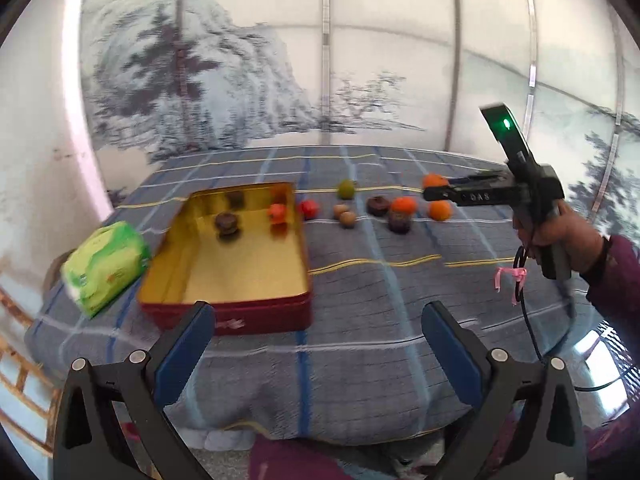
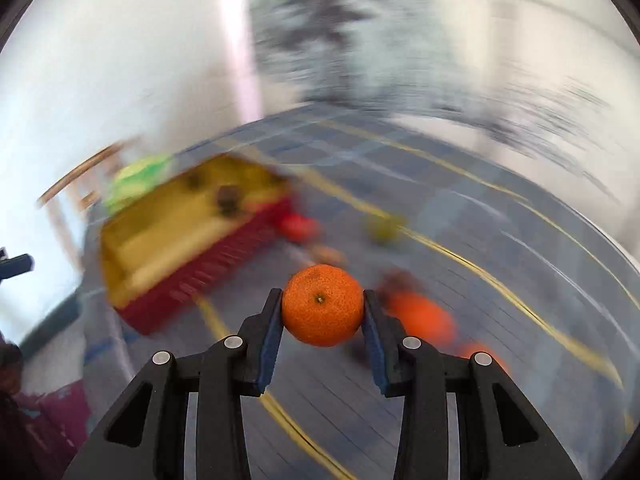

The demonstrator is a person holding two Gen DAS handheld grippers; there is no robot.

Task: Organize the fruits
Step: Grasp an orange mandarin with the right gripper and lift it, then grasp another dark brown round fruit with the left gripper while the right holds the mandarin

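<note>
Two fruits lay in the tin (image 1: 248,264); eight remained at frame centre. Right tool (image 2: 322,312) was clamped on an orange (image 2: 322,305); left tool (image 1: 318,344) was held apart.

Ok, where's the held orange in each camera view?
Left wrist: the orange is far right, above the table, at the right tool tip.
Right wrist: the orange is centre, clamped between blue pads.
Shared landmark: the red tin.

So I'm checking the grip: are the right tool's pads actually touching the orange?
Touching. The right wrist view shows both blue pads pressed against opposite sides of the orange, no gap, held by the right tool above the cloth.
</note>
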